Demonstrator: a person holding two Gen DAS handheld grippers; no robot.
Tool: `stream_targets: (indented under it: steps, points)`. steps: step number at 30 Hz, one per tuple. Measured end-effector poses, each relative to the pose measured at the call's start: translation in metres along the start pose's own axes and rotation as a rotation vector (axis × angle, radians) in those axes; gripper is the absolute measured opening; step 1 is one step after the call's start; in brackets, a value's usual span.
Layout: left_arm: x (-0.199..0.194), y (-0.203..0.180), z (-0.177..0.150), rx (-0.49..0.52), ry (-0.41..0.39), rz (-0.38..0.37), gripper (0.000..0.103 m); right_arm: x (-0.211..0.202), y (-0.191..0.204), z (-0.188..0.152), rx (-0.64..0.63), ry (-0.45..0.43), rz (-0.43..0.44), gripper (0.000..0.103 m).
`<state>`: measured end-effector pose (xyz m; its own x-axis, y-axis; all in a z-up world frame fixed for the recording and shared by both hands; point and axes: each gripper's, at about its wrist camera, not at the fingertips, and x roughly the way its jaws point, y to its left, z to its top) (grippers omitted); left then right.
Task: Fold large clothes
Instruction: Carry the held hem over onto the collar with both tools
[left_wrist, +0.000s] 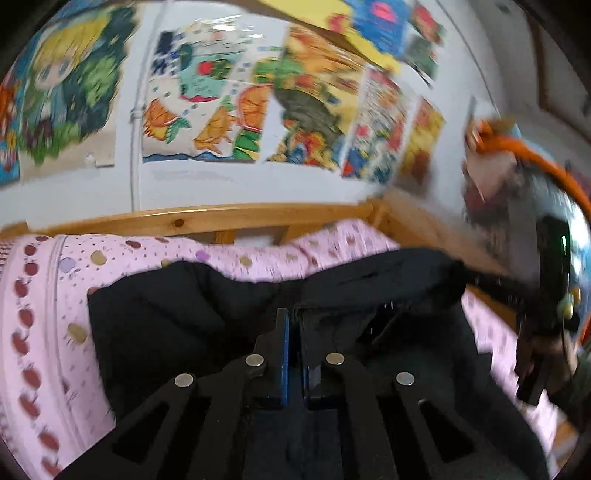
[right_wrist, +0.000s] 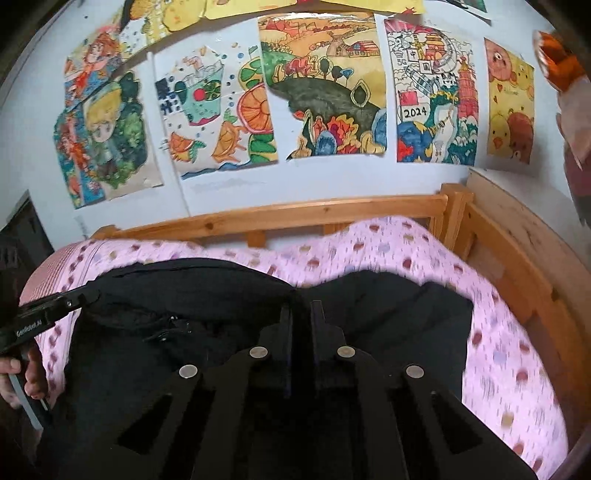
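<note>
A big black jacket (right_wrist: 184, 354) lies on the bed, on top of a pink spotted sheet (right_wrist: 498, 332). It stretches sideways across the bed, from one side to the other, and its far edge is held up a little off the sheet.

The left gripper (left_wrist: 293, 325) is shut tight on the black cloth right in front of it. Its two blue pads are squeezed almost together with cloth between them. In the right wrist view you can see this same gripper come in from the left and bite the left end of the jacket's raised edge.

The right gripper (right_wrist: 301, 314) is closed too, with only a thin gap, and black cloth bunches up right at its tips. I think it is pinching the jacket, but black on black makes that hard to see. In the left wrist view it shows as a blurry shape at the jacket's right end.

So each gripper has one end of the same long edge, and the jacket's long side runs between them. Neither one looks nearer. The rest of the jacket lies below and toward the person. I think the next move is to carry that held edge over the part still lying flat, both ends together, so the fold comes out straight.

Behind the bed are a wooden rail (right_wrist: 295, 214) and bright drawings (right_wrist: 321, 88) on the wall.
</note>
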<state>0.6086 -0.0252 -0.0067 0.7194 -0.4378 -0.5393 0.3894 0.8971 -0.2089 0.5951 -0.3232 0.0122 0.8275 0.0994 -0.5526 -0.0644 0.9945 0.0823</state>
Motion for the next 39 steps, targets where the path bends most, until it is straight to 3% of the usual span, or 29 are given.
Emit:
stream_targets:
  steps: [3,8,21,28,32,34,37,39]
  points:
    - [0.001,-0.012,-0.022,0.062,0.055,0.021,0.005,-0.004,-0.006,-0.028,0.015,0.013,-0.006,0.006]
    - [0.027,-0.012,-0.052,0.082,0.151,0.048,0.005,0.017,-0.017,-0.068,0.068,0.058,-0.01,0.006]
    - [0.075,-0.011,-0.091,0.142,0.202,0.087,0.005,0.069,-0.017,-0.111,0.059,0.068,-0.052,0.006]
    - [0.047,-0.004,-0.087,0.08,0.127,0.014,0.011,0.042,-0.02,-0.106,0.074,0.016,-0.031,0.01]
    - [0.022,-0.007,-0.087,0.08,0.061,0.031,0.027,0.007,-0.023,-0.103,0.054,-0.037,-0.056,0.023]
    - [0.008,-0.005,-0.084,0.05,0.019,0.016,0.034,-0.005,-0.024,-0.098,0.032,-0.058,-0.076,0.025]
    - [-0.009,-0.004,-0.068,0.007,-0.061,0.009,0.054,-0.015,-0.029,-0.073,0.018,-0.092,-0.088,0.029]
    - [-0.011,-0.007,-0.05,0.005,-0.102,0.009,0.056,-0.012,-0.029,-0.052,0.033,-0.111,-0.078,0.036]
